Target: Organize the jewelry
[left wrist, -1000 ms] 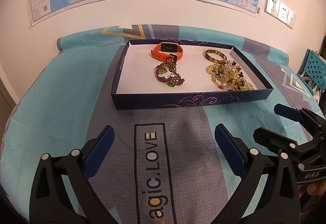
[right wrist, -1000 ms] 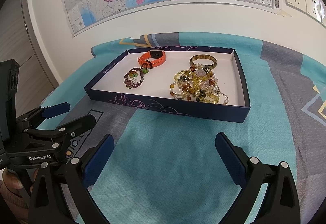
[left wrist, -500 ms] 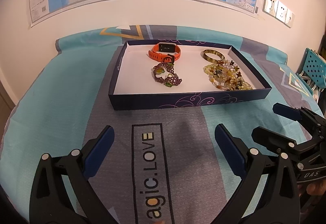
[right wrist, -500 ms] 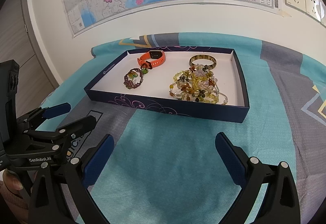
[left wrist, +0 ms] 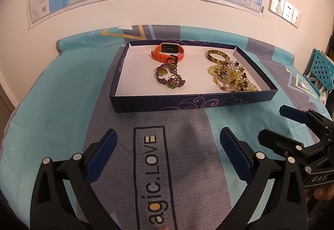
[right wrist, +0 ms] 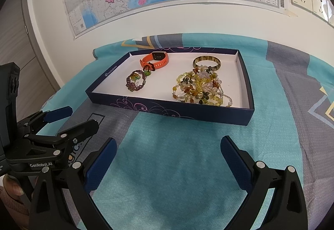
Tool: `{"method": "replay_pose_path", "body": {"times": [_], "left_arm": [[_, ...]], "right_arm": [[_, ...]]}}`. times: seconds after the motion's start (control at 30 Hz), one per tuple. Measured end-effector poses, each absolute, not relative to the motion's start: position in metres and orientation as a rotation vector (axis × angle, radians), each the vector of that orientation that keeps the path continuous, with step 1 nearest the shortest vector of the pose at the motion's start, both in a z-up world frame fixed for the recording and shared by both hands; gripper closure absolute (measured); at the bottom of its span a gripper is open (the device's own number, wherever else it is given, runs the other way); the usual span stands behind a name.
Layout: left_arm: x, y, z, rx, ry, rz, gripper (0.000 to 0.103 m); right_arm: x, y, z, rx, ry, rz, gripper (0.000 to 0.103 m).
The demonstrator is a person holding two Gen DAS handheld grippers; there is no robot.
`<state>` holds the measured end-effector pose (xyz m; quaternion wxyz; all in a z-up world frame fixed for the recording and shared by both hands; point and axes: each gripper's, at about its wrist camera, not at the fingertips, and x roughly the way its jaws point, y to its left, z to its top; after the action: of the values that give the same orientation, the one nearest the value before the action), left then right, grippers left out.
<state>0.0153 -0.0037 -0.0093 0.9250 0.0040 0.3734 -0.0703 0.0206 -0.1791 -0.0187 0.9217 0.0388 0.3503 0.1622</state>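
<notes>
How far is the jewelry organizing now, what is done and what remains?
Done: the orange watch, purple bead bracelet, brown bangle and yellow bead pile lie in the box.
In hand: nothing; left gripper and right gripper hang open before the box.
Left: possibly untangling the pile, which touches the bangle.

Warm even indoor light, soft shadows, sharp focus, fisheye-warped dark corners

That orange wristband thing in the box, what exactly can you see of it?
The orange rubbery smart band with a dark rectangular screen lies in the shallow dark-blue cardboard box with a white floor, near its far wall, left of centre. The strap is closed into a loop lying flat, with a dark buckle at the near side. The purple beaded bracelet lies just before it, seemingly touching the buckle. Neither gripper is near.
</notes>
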Motion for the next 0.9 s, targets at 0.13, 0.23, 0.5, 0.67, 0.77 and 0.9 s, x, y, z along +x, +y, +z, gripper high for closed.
{"method": "replay_pose_path", "body": {"times": [0.13,0.23,0.5,0.67,0.77,0.9], "left_arm": [[0.015,-0.0046,-0.0099,0.011,0.764,-0.144,0.006],[0.016,-0.0043,-0.0106,0.009,0.769,-0.143,0.006],[0.0157,-0.0044,-0.0111,0.015,0.764,-0.131,0.006],[0.0145,-0.0064,-0.0101,0.027,0.748,-0.138,0.006],[0.0133,-0.0089,-0.0093,0.031,0.744,-0.154,0.007],[0.0144,-0.0123,-0.0115,0.047,0.76,-0.154,0.006]], "right_arm": [[0.0207,-0.1801,-0.0186,0.082,0.718,0.333,0.007],[0.0206,-0.1798,-0.0192,0.081,0.719,0.332,0.007],[0.0205,-0.1794,-0.0195,0.081,0.72,0.331,0.007],[0.0211,-0.1792,-0.0202,0.08,0.719,0.33,0.007],[0.0201,-0.1787,-0.0194,0.074,0.719,0.33,0.007],[0.0186,-0.185,-0.0172,0.054,0.719,0.329,0.007]]}}
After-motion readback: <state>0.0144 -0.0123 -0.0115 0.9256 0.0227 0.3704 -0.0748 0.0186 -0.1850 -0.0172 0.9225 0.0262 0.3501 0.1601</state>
